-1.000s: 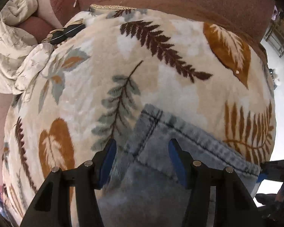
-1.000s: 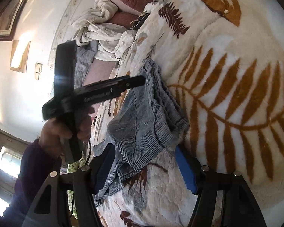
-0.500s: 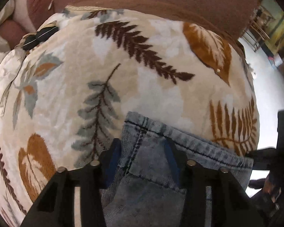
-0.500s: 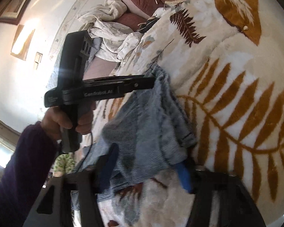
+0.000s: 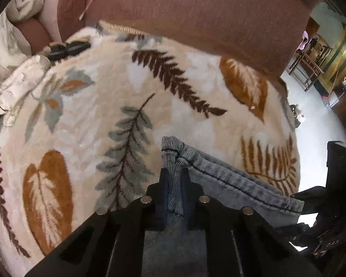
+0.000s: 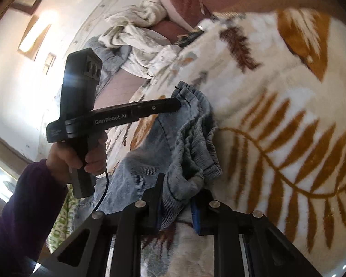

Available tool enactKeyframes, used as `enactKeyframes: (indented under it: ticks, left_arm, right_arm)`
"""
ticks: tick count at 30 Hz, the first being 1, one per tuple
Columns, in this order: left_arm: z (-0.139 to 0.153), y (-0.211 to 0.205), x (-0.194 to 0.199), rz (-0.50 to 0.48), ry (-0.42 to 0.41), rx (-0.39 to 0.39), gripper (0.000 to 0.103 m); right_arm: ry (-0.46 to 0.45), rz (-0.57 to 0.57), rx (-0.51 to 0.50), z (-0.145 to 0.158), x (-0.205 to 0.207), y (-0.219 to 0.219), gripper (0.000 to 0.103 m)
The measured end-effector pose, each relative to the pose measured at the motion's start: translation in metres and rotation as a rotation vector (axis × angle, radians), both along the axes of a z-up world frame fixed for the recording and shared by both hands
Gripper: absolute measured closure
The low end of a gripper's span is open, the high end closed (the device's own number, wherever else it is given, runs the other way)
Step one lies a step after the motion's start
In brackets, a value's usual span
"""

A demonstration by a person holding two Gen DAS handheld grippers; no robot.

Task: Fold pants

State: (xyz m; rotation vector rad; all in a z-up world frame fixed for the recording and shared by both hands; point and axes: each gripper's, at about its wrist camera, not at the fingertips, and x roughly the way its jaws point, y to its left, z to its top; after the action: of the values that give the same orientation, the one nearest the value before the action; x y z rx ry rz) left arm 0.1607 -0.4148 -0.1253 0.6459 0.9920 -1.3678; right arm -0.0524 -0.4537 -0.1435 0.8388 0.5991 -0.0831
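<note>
**Denim pinched at two points over the leaf-print blanket**

Denim, pale blue and ribbed, fills the lower middle of the left wrist view: the pants [image 5: 221, 182] lie on a cream blanket [image 5: 85, 120] printed with brown, rust and grey leaves, which covers the bed. The left hand-held gripper [image 5: 174, 184] has just been closing, and its jaws now stand narrow, pinching a bunched fold of the cloth near a stitched hem corner. That corner pokes up past the fingertips. Beyond the blanket's far edge rises a reddish-brown upholstered headboard [image 5: 196, 11]; crumpled pale bedding [image 5: 13, 76] sits at the far left corner of the bed.

In the right wrist view, the right hand-held gripper [image 6: 175, 198] has likewise been closing, and its blue-padded jaws clamp a gathered wad of the same pants [image 6: 191, 143], near the blanket's [image 6: 288, 106] near edge. The left hand-held gripper [image 6: 175, 105] reaches in from the left, its tip on the far hem of the cloth, held by a hand [image 6: 80, 154] in a dark purple sleeve [image 6: 27, 203].
</note>
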Motion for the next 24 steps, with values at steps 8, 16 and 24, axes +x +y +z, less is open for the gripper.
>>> enactKeyframes:
  ticks: [8,16,24]
  left_arm:
    - [0.053,0.053,0.014,0.076,0.030,-0.177,0.093]
    - [0.070,0.171,0.051,0.234,0.048,-0.308,0.096]
    - [0.027,0.274,0.065,0.439,0.086,-0.240,0.096]
  right_arm:
    - [-0.050,0.073,-0.174,0.056,0.011,0.052,0.083]
    - [-0.039,0.286,-0.235,0.073,0.041,0.153,0.083]
    - [0.107,0.476,-0.184,0.021,0.079,0.223,0.079]
